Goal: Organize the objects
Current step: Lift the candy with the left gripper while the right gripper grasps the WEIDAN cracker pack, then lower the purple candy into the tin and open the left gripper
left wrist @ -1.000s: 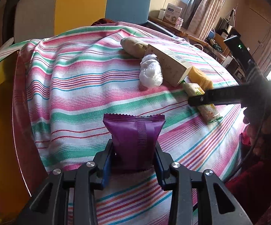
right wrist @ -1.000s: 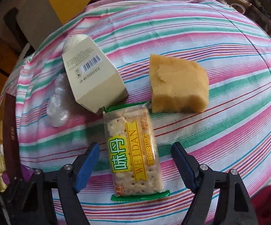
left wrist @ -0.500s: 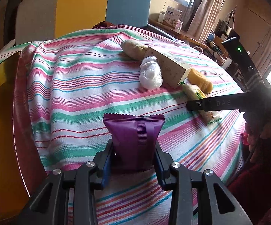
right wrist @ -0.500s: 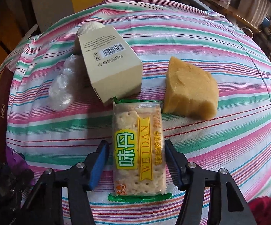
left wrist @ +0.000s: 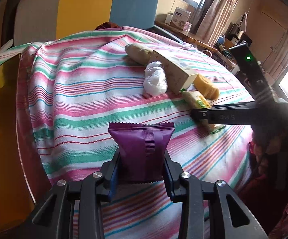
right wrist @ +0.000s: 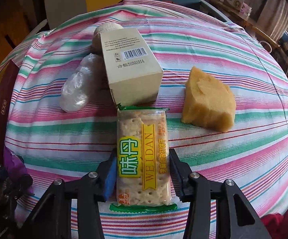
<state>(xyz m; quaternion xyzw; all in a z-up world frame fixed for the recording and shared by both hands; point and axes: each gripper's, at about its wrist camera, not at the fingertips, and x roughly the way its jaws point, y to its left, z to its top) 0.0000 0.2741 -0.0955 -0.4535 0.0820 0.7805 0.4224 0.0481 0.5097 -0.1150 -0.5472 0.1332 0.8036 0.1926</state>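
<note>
Gripping the purple packet point(left wrist: 142, 151) upright over the striped cloth point(left wrist: 80, 91), my left gripper point(left wrist: 142, 171) is clamped on its sides. My right gripper point(right wrist: 143, 171) has just been closing around the cracker pack point(right wrist: 143, 159), which lies flat before the beige box point(right wrist: 130, 63), pads at its edges.

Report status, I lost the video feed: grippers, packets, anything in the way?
Left gripper shut on purple packet. Right gripper just closing around cracker packet, pads at its sides. Cardboard box touches the packet's far end.
</note>
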